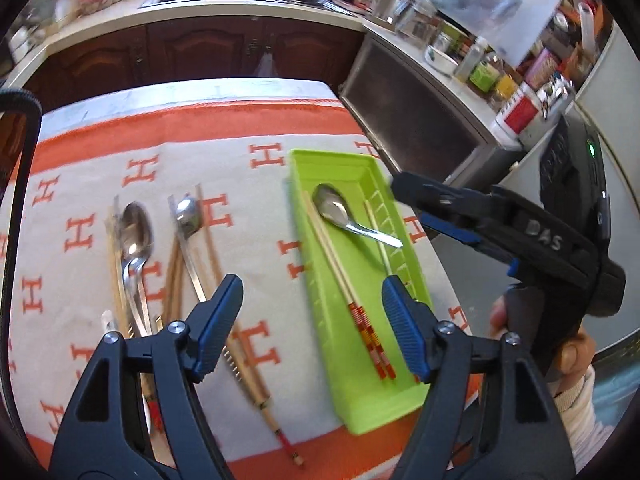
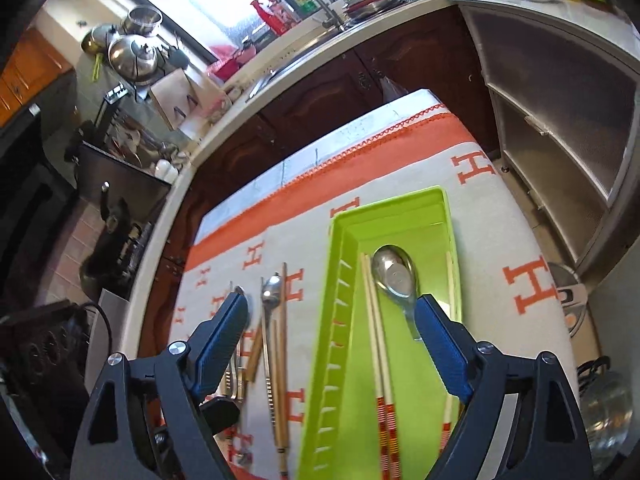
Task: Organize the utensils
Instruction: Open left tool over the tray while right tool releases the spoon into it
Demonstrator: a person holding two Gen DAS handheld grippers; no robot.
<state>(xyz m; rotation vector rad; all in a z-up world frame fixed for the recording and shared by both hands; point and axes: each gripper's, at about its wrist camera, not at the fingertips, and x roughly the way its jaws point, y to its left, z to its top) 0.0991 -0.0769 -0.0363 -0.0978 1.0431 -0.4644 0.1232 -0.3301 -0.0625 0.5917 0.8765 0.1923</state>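
With both sets of tongs empty and spread wide, the left gripper [image 1: 312, 320] and right gripper [image 2: 332, 344] hover between picks. In the green tray [image 1: 372, 408] on the table's right lie a spoon [image 1: 332, 206] and chopsticks [image 1: 340, 276]. Next, I judge, comes fetching the loose spoons [image 1: 136, 236] and chopsticks on the cloth [image 1: 248, 184] at left.

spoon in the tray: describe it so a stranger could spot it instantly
Find the lime green tray on the orange-and-white cloth. Inside it lies one steel spoon, bowl toward the far end, between chopsticks along each side. It is the only spoon in the tray; the other spoons lie on the cloth to its left.
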